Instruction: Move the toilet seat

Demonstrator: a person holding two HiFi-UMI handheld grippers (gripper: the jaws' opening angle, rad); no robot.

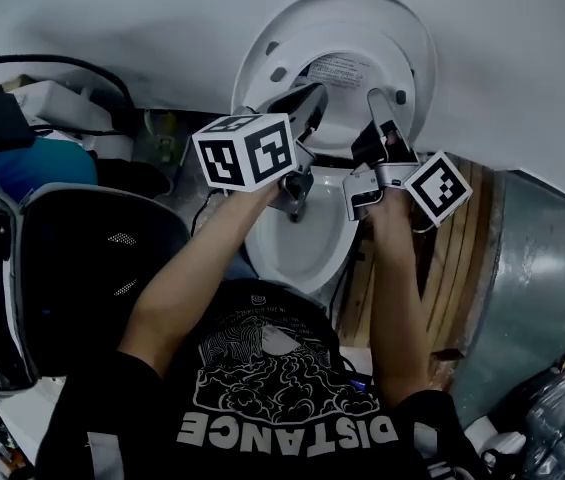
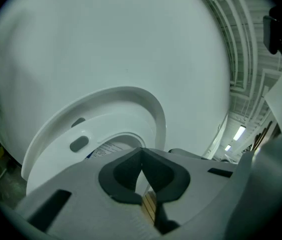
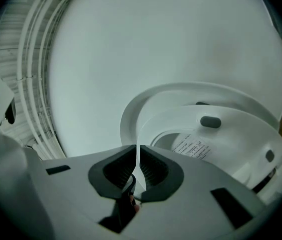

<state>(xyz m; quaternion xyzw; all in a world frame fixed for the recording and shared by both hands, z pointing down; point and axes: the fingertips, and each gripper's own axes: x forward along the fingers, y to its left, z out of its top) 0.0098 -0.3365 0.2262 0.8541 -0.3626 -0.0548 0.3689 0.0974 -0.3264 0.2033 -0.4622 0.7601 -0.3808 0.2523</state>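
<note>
- head view: the toilet seat point(image 1: 272, 63) stands raised behind the toilet bowl point(image 1: 297, 258). the left gripper point(image 1: 312, 96) and right gripper point(image 1: 377, 103) reach over the bowl to the seat.
- left gripper view: left gripper point(image 2: 141, 156) jaws are closed tip to tip with nothing between them; the seat point(image 2: 61, 134) rises just beyond.
- right gripper view: right gripper point(image 3: 139, 156) jaws are nearly together, and a thin white lip of the seat point(image 3: 240, 129) appears pinched between the pads.
- risk: so narrow a pinch may slip as the seat swings over the bowl, and the seat would then drop and slam onto the bowl.
</note>
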